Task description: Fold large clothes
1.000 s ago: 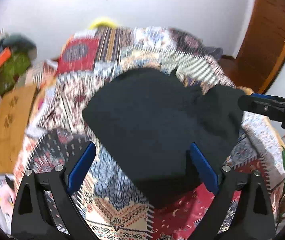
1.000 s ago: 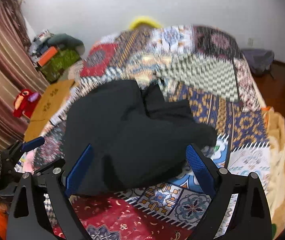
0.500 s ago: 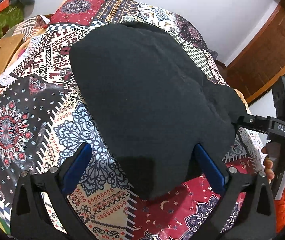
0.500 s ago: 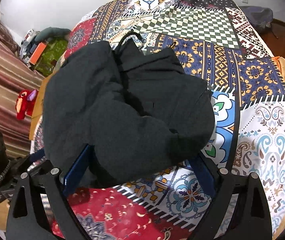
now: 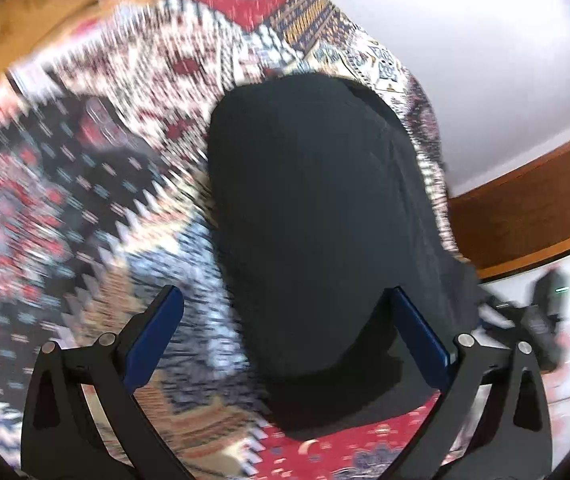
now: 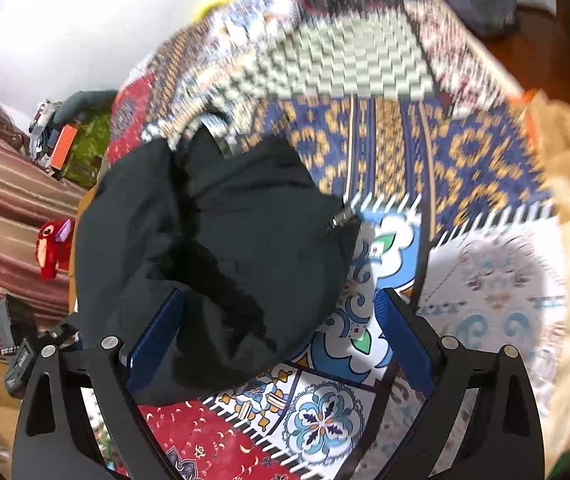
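Black jacket (image 6: 213,248) heaped on the patchwork quilt (image 6: 485,280) of a bed, both claws poised over its near edge.

The left claw (image 5: 285,336) and right claw (image 6: 281,336) are each spread wide and pinch nothing, probably placed one to each side of the near hem to take a corner apiece. Blur hides sleeves and collar; only a zip end (image 6: 343,220) is plain. The garment's far side and the bed's edges are cut off.
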### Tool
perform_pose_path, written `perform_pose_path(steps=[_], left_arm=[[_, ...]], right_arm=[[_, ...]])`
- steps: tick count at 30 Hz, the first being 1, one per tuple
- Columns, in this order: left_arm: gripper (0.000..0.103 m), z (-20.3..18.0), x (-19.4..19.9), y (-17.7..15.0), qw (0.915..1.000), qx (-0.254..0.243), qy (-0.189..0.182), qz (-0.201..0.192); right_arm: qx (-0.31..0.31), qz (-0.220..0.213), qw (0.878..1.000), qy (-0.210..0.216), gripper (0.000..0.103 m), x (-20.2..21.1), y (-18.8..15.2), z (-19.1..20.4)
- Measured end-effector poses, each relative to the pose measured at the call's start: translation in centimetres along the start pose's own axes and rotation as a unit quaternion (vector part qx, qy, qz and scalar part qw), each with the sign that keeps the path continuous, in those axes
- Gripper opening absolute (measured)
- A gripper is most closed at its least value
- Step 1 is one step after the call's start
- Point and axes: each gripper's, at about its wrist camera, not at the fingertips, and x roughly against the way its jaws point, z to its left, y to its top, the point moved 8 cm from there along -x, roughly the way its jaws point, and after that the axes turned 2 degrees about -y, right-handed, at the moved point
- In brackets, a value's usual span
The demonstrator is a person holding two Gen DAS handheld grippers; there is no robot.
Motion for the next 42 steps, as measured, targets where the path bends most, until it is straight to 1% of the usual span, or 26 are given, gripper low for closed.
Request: perform_pose_path(steps=[3, 5, 6, 7, 8, 9, 10, 11, 12, 13, 14, 15, 16, 17, 19, 20, 22, 25, 27, 31, 32, 35, 37, 38, 40, 42], left_arm=[[0.103, -0.1, -1.5, 0.1, 0.9977, 0.047, -0.045, 0.018], [0.103, -0.2, -2.1, 0.2, 0.9953, 0.073, -0.061, 0.016], [0.103, -0.6, -2.8, 0.3, 0.9935, 0.085, -0.072, 0.022], [0.103, -0.8, -3.3, 0.3, 0.993, 0.088, -0.074, 0.027], [0.103, -1.0, -3.7, 0.5, 0.9937, 0.087, -0.067, 0.023], [0.103, -1.0, -4.0, 0.7, 0.9941, 0.086, -0.063, 0.02], [0.103, -1.1, -4.2, 1.0, 0.9945, 0.083, -0.061, 0.019], [0.103, -1.2, -4.5, 1.2, 0.9947, 0.08, -0.062, 0.02], [0.103, -1.2, -4.7, 1.4, 0.9947, 0.077, -0.064, 0.023], [0.103, -1.2, -4.9, 1.5, 0.9944, 0.075, -0.069, 0.026], [0.103, -1.2, -5.1, 1.6, 0.994, 0.072, -0.077, 0.031], [0.103, -1.2, -5.2, 1.7, 0.9936, 0.07, -0.082, 0.035], [0.103, -1.2, -5.1, 1.7, 0.9932, 0.068, -0.087, 0.038], [0.102, -1.3, -5.0, 1.6, 0.9929, 0.068, -0.089, 0.04], [0.093, -1.5, -4.5, 1.6, 0.994, 0.058, -0.085, 0.038], [0.091, -1.6, -4.0, 1.7, 0.9944, 0.053, -0.085, 0.036], [0.081, -1.9, -3.0, 1.8, 0.9945, 0.047, -0.089, 0.03], [0.075, -2.5, -1.1, 2.3, 0.9951, 0.031, -0.092, 0.018], [0.073, -3.2, 0.7, 3.5, 0.9958, 0.009, -0.091, 0.005], [0.071, -4.4, 5.0, 5.7, 0.9943, -0.039, -0.095, -0.028], [0.071, -4.6, 6.0, 6.5, 0.9934, -0.049, -0.097, -0.037], [0.071, -4.7, 9.4, 9.4, 0.9896, -0.07, -0.107, -0.067], [0.071, -4.4, 10.8, 12.0, 0.9876, -0.075, -0.112, -0.08], [0.071, -4.5, 10.9, 13.4, 0.9868, -0.076, -0.115, -0.085], [0.071, -3.5, 12.2, 16.0, 0.9851, -0.078, -0.123, -0.092], [0.071, -2.7, 13.1, 17.3, 0.9844, -0.081, -0.123, -0.096]], right_arm=[[-0.012, 0.02, 1.0, 0.013, 0.095, -1.6, 0.2, -0.2], [-0.009, 0.027, 0.999, 0.025, 0.095, -2.5, 0.7, 0.5], [-0.009, 0.034, 0.999, 0.032, 0.092, -2.9, 0.7, 0.8], [-0.013, 0.043, 0.998, 0.035, 0.091, -3.5, 0.8, 0.9], [-0.019, 0.056, 0.998, 0.039, 0.09, -4.3, 0.7, 0.9], [-0.022, 0.064, 0.997, 0.045, 0.085, -4.6, 0.6, 0.8], [-0.03, 0.077, 0.995, 0.06, 0.08, -5.3, 0.4, 0.9], [-0.036, 0.081, 0.993, 0.074, 0.078, -5.4, 0.3, 0.9], [-0.043, 0.086, 0.991, 0.092, 0.071, -5.6, 0.2, 1.0], [-0.047, 0.091, 0.989, 0.104, 0.062, -5.5, 0.2, 1.2], [-0.051, 0.094, 0.987, 0.116, 0.058, -5.4, 0.1, 1.3], [-0.053, 0.095, 0.986, 0.129, 0.05, -5.2, -0.1, 1.6], [-0.052, 0.093, 0.985, 0.133, 0.044, -5.0, -0.2, 1.8], [-0.049, 0.089, 0.986, 0.133, 0.041, -4.7, -0.3, 2.1], [-0.042, 0.083, 0.987, 0.128, 0.033, -4.0, -0.3, 2.3], [-0.04, 0.078, 0.988, 0.128, 0.03, -3.4, -0.5, 2.7], [-0.036, 0.075, 0.989, 0.124, 0.024, -2.9, -0.1, 3.0], [-0.018, 0.066, 0.99, 0.12, 0.021, -2.1, 0.2, 4.9], [0.0, 0.056, 0.991, 0.118, 0.02, -1.5, 0.4, 6.6], [0.018, 0.029, 0.991, 0.13, 0.02, -0.3, 1.6, 10.6], [0.027, 0.018, 0.991, 0.132, 0.02, 0.1, 2.2, 12.2], [0.058, -0.011, 0.99, 0.128, 0.02, 0.8, 4.0, 16.3], [0.077, -0.027, 0.989, 0.127, 0.02, 0.8, 5.0, 19.0], [0.086, -0.038, 0.988, 0.126, 0.02, 0.6, 5.6, 20.5], [0.094, -0.05, 0.986, 0.128, 0.02, -0.1, 6.5, 22.6], [0.095, -0.06, 0.985, 0.13, 0.02, -1.8, 7.5, 24.3]])
